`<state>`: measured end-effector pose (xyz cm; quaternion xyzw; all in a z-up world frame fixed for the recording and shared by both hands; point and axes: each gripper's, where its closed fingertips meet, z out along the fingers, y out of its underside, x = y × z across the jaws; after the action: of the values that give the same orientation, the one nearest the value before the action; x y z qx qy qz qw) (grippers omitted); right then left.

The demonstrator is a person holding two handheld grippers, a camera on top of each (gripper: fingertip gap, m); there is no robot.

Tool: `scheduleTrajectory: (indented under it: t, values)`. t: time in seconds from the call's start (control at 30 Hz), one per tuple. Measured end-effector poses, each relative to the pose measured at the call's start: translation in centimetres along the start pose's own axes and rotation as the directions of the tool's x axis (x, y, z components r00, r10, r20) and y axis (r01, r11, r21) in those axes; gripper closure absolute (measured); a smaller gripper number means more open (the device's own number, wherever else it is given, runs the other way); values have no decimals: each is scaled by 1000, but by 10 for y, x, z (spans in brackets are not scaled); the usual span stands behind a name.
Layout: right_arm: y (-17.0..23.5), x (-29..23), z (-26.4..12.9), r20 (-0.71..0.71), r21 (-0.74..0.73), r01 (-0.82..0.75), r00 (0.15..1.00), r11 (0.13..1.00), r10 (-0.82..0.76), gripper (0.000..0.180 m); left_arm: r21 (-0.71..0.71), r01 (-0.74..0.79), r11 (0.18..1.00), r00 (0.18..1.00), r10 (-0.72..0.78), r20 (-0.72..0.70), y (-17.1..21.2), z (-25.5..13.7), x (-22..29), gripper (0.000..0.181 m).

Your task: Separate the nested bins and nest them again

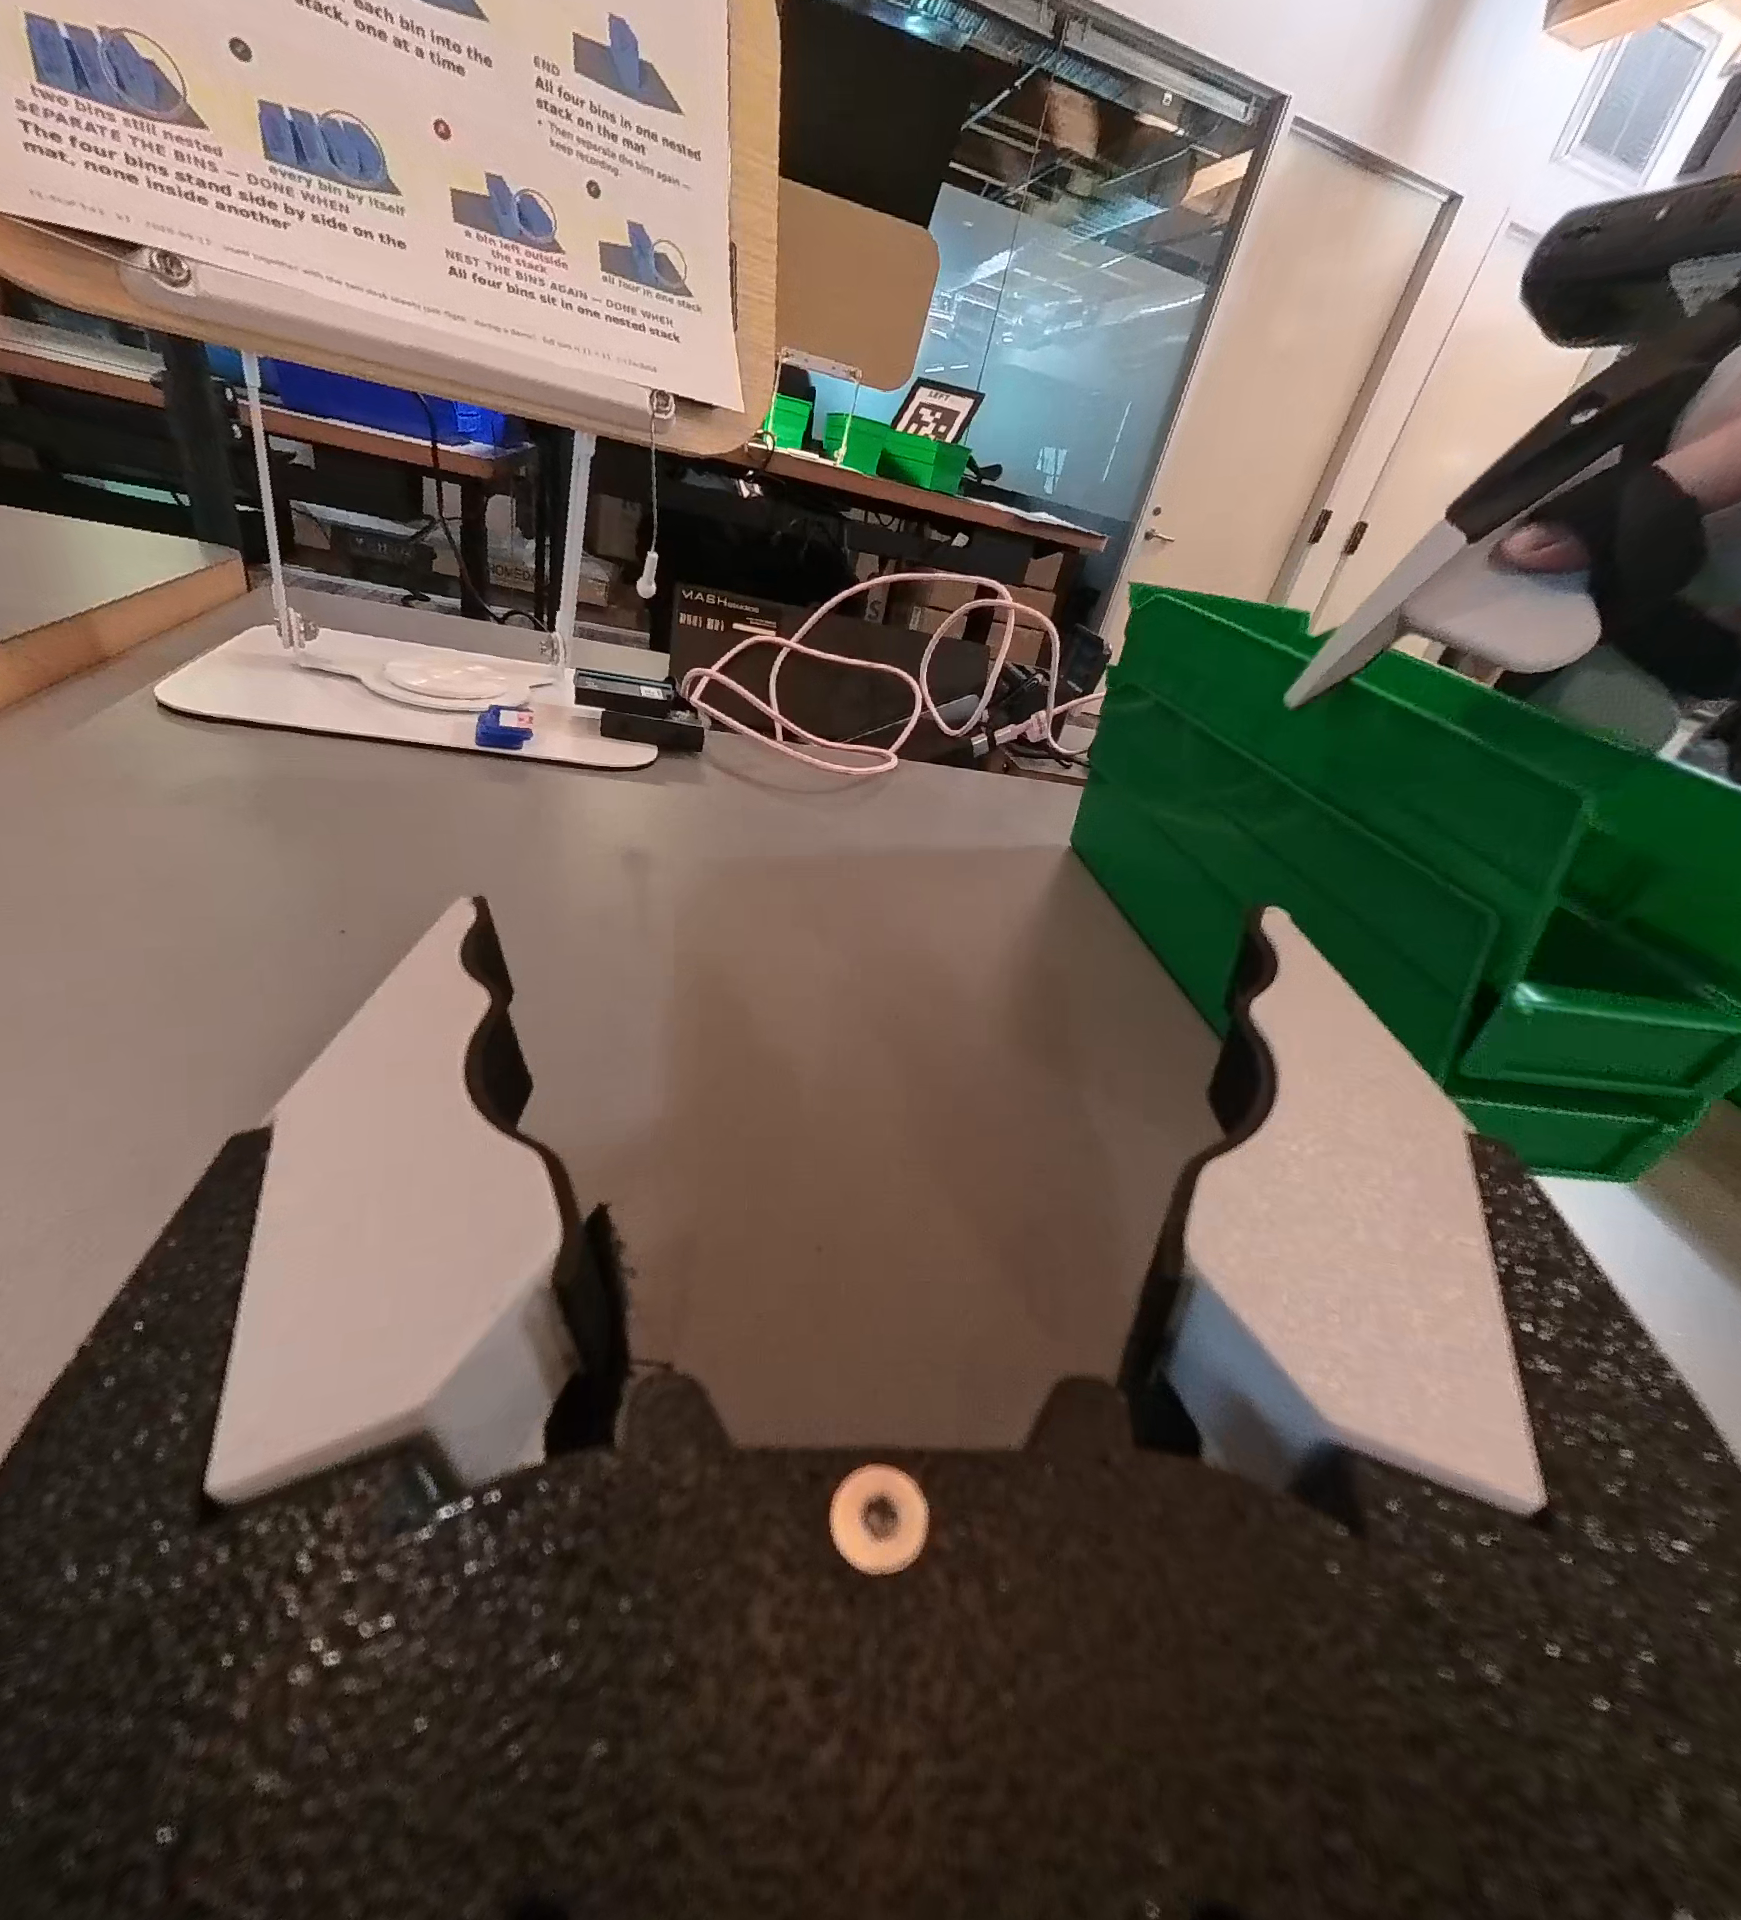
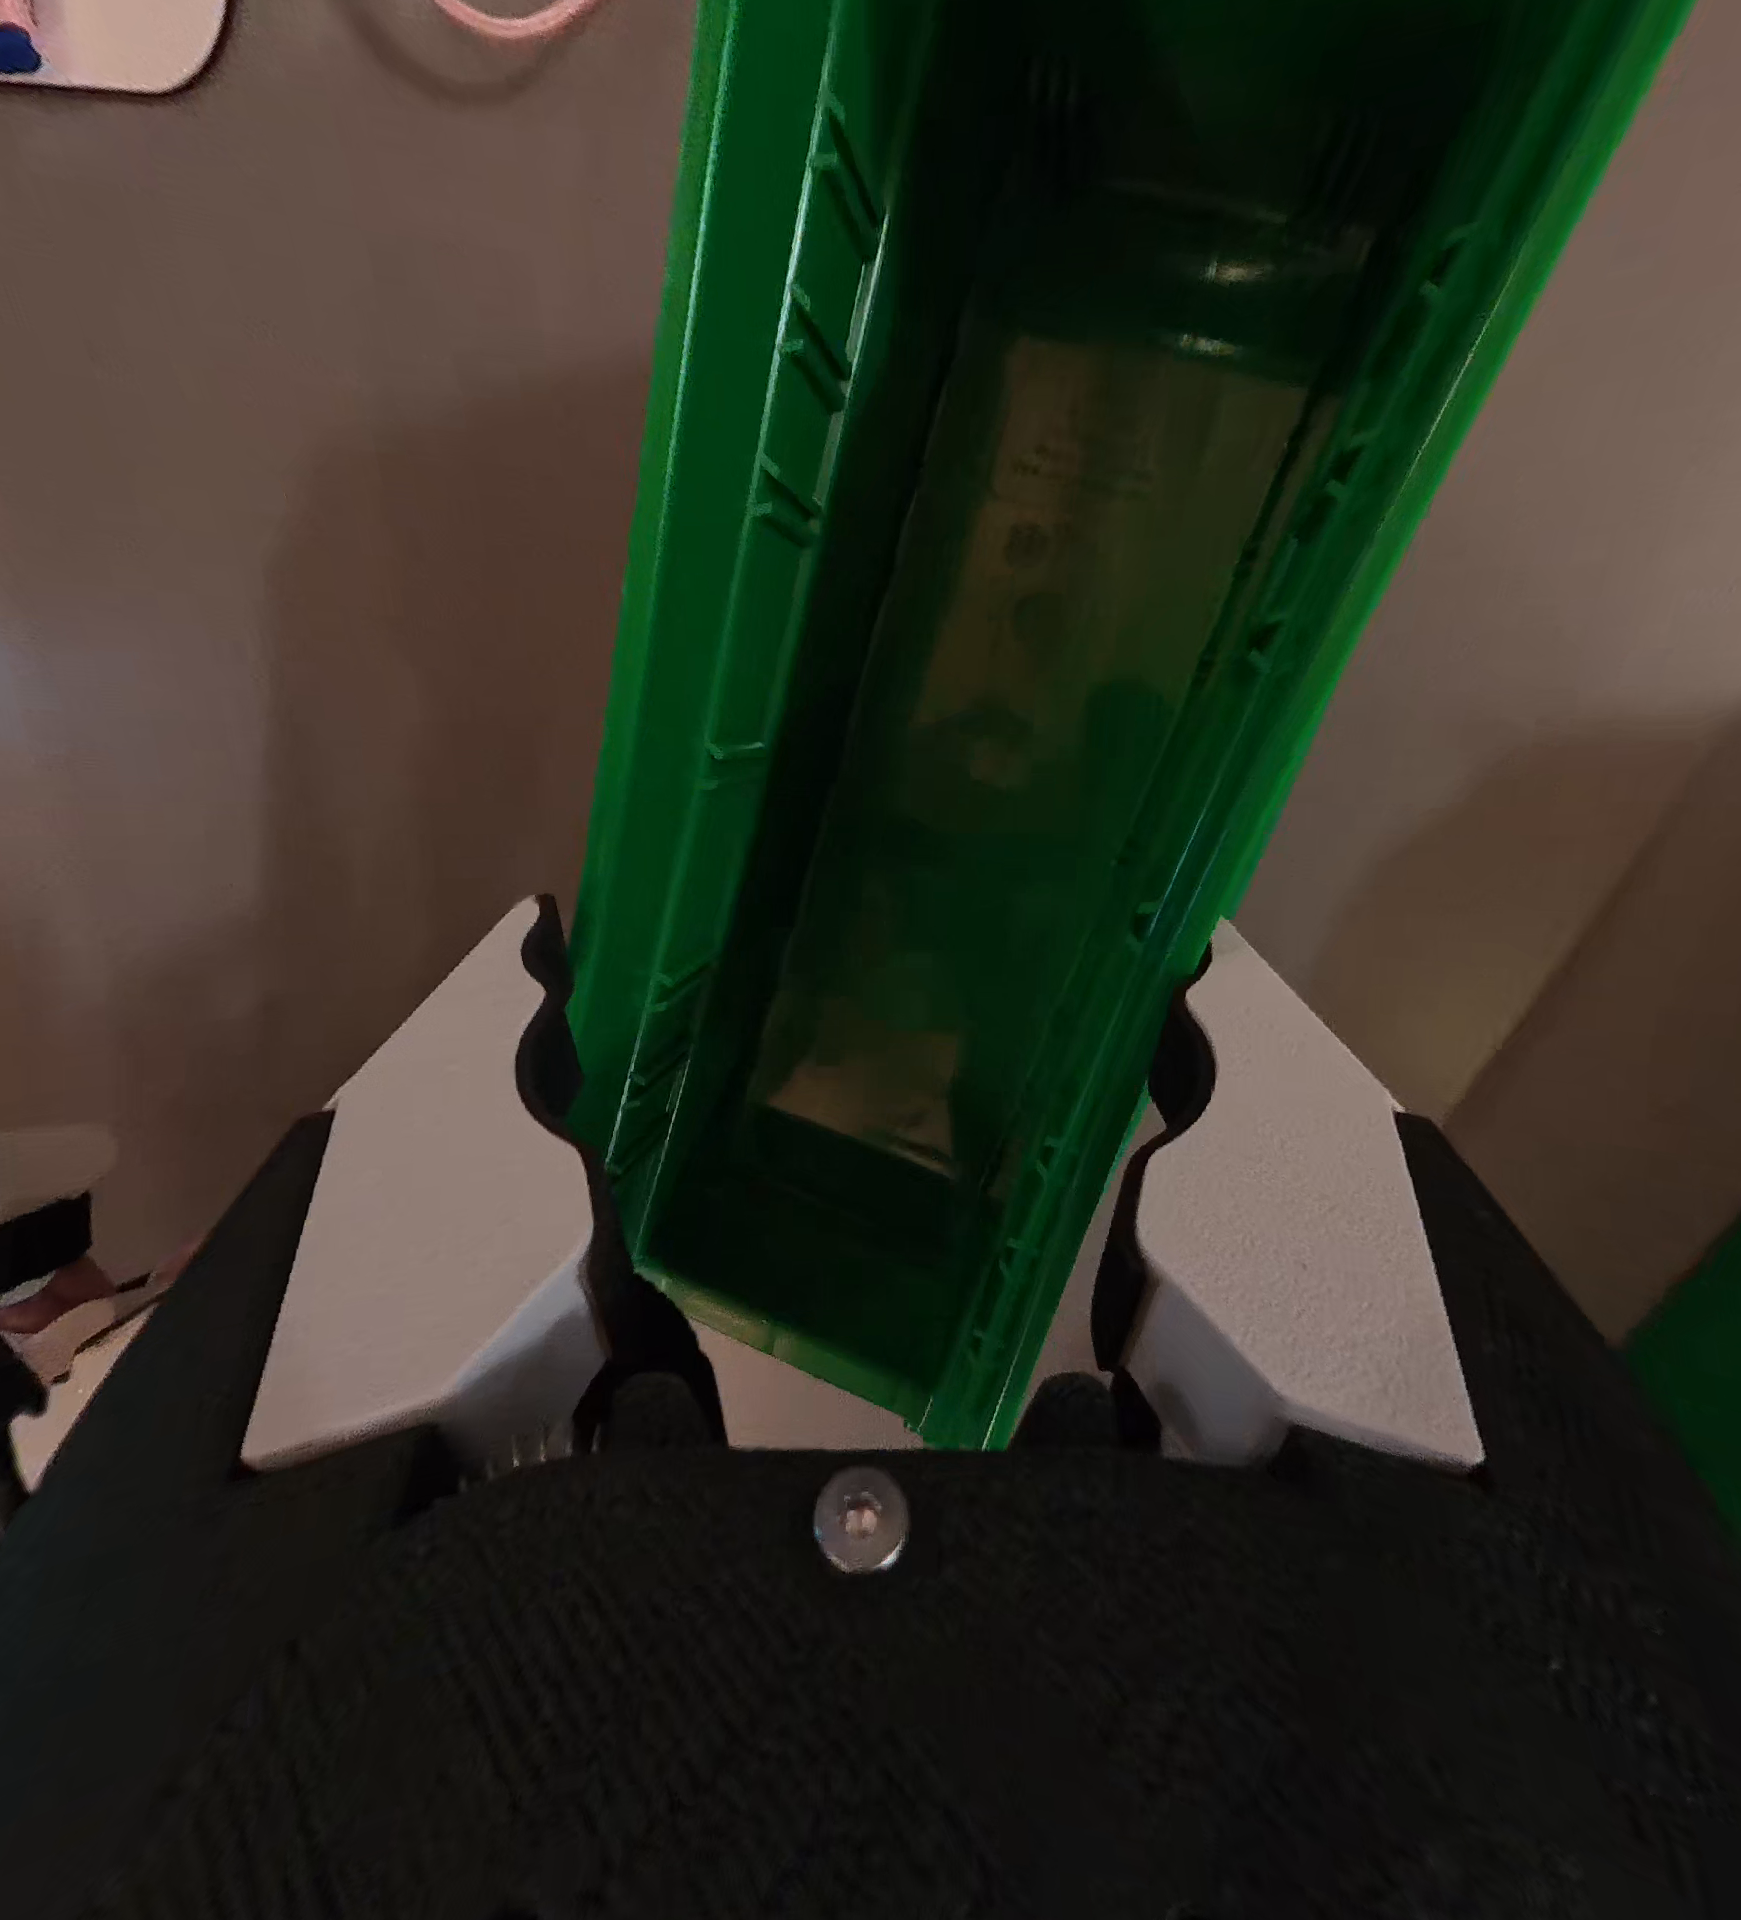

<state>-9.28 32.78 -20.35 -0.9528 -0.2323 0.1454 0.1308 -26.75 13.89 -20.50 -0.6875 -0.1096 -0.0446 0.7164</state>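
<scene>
Grey table [image 1: 326,883] in a workshop room, sign stand [image 1: 409,686] and pink cable [image 1: 845,675] sitting at its far edge. Left gripper [image 1: 871,1039] is hovering spread wide over bare table, gripping nothing; the green bins [image 1: 1365,883] are standing ahead and to its right, looking nested, lower fronts showing under the top one. Right gripper [image 2: 871,1091] is reaching down over them, its fingers [image 2: 430,1143] straddling the long walls of the top bin [image 2: 1001,675], pads touching or nearly so; can't tell if it's clamping yet. Judging: separation is just starting. To do it well, squeeze the rim squarely, lift straight up, and bring the left gripper in to be pinning the lower bins so they aren't rising along.
</scene>
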Motion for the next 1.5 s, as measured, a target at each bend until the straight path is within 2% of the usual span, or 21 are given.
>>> scheduleTrajectory:
  t: [0.13,0.2,0.27,0.4,0.5,0.6,0.67,0.8,0.9,0.97,1.03,1.1,1.2,1.33,1.5]
  values:
    - [1,-1,4,10,13,19,1000,1000,-19,61,3,3,1000,1000,-3,-3,0,0,0,47]
    - [-5,-11,-3,86,54,26,996,998,-31,57,9,6,1000,1000,-6,-6,-1,-1,0,44]
    - [-10,-19,-17,140,84,62,987,995,-73,41,8,5,1000,1000,-5,-3,-1,-1,0,42]
    - [-20,-8,-66,142,176,209,962,962,-235,37,6,1,1000,1000,-1,-4,-1,-1,1,42]
    - [-23,44,-101,72,216,222,968,951,-242,36,8,5,1000,1000,-5,-2,-1,-1,0,43]
    - [-13,132,-113,-90,176,174,983,969,-160,34,10,7,1000,1000,-7,-2,-1,-1,1,43]
    - [10,177,-105,-100,106,103,991,989,-92,38,12,15,1000,1000,-15,-7,-1,-1,1,43]
    - [51,244,-76,-128,14,-41,991,999,42,27,11,16,1000,1000,-16,-8,-1,-1,2,43]
    - [71,266,-58,-127,-28,-107,987,994,103,25,11,11,1000,1000,-11,-10,-1,-1,3,43]
    - [87,281,-48,-189,-97,-108,978,989,88,28,11,14,1000,1000,-14,-12,-1,-1,3,43]
    - [98,280,-40,-173,-146,-121,980,982,95,34,13,22,1000,1000,-22,-14,-1,-1,3,43]
    - [95,276,-41,-166,-146,-124,981,981,99,49,16,30,999,999,-30,-17,-2,-1,2,43]
    - [90,264,-46,-142,-147,-128,984,981,107,61,17,34,999,999,-34,-19,-2,-1,2,43]
    - [59,233,-69,-103,-64,-144,985,988,137,66,16,35,999,999,-35,-19,-2,-1,2,43]
    - [16,167,-109,-85,0,-34,996,999,34,68,11,48,999,998,-48,-41,-1,-1,4,50]
